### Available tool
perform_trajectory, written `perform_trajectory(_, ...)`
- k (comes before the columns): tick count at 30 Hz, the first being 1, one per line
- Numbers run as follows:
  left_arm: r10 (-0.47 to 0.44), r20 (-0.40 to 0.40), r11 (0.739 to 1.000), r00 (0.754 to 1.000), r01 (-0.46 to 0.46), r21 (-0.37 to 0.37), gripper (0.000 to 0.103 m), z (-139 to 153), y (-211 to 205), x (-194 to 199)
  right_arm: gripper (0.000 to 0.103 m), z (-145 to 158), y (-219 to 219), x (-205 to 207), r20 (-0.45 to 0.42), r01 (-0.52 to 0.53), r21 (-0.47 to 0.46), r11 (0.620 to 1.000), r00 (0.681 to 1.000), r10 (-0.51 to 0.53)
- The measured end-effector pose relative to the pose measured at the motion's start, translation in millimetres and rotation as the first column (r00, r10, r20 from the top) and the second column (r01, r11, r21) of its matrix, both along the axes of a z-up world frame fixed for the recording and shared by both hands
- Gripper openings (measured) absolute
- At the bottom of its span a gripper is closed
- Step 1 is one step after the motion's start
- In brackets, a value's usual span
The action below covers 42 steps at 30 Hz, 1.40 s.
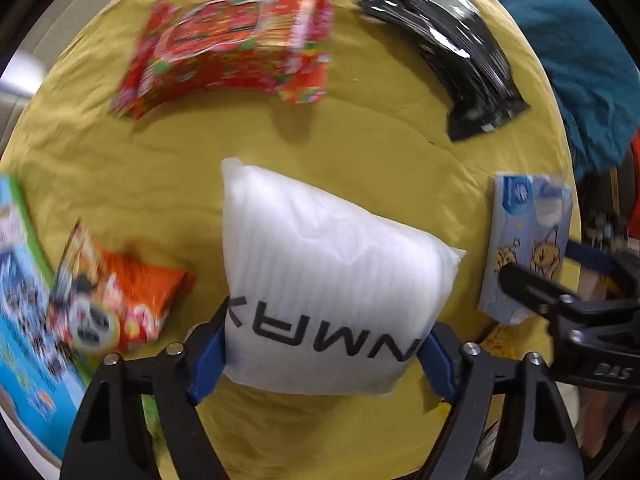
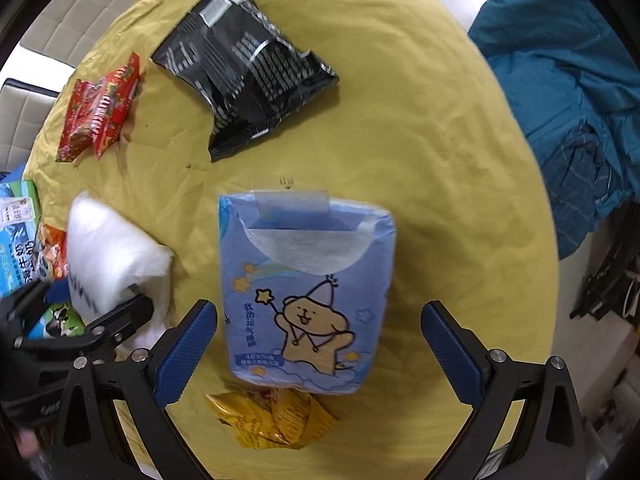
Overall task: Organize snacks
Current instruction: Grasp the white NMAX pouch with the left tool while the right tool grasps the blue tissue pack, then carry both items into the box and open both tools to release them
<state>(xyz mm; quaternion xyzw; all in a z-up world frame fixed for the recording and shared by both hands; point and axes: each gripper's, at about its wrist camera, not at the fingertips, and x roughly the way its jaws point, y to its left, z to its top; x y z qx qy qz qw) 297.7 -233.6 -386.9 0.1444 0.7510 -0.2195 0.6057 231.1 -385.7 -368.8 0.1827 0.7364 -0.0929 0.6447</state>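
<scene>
My left gripper [image 1: 320, 354] is shut on a white puffy foam pouch [image 1: 320, 280] with black letters; its blue pads press both lower sides. The same pouch [image 2: 112, 256] shows at the left of the right wrist view. My right gripper [image 2: 320, 354] stands open around a light blue tissue pack [image 2: 308, 280] with a bear drawing, pads apart from its sides. That tissue pack [image 1: 524, 240] lies at the right in the left wrist view. A yellow snack bag [image 2: 272, 420] lies partly under the pack's near end.
A round table with a yellow cloth [image 2: 420, 140] holds a red snack bag [image 1: 232, 48], a black bag [image 1: 452, 52], an orange bag [image 1: 120, 300] and a blue-green box [image 1: 24, 320]. Teal clothing [image 2: 560, 80] lies past the right edge.
</scene>
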Motion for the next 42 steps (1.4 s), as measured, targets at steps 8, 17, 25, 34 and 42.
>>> perform_trajectory(8,0.207,0.025,0.978,0.978,-0.208,0.021,0.077,4,44,-16,0.074,-22,-1,2,-0.047,0.05,-0.016,0.999,0.998,-0.051)
perform_trajectory(17,0.257,0.075,0.966,0.964,-0.259,0.022,0.071,17,70,-31,0.045,-4,18,-2,-0.014,-0.007,-0.039,0.999,1.0,0.006)
perform_trajectory(25,0.339,0.143,0.939,0.93,-0.343,-0.001,0.071,87,108,-55,0.044,53,33,-9,0.066,-0.098,-0.048,0.994,0.993,0.101)
perform_trajectory(34,0.414,0.248,0.91,0.876,-0.396,-0.12,0.071,185,164,-72,0.043,135,93,-20,0.197,-0.215,-0.051,0.975,0.955,0.221)
perform_trajectory(42,0.471,0.323,0.882,0.821,-0.431,-0.189,0.071,227,180,-80,0.043,194,170,-10,0.293,-0.292,-0.046,0.955,0.91,0.293)
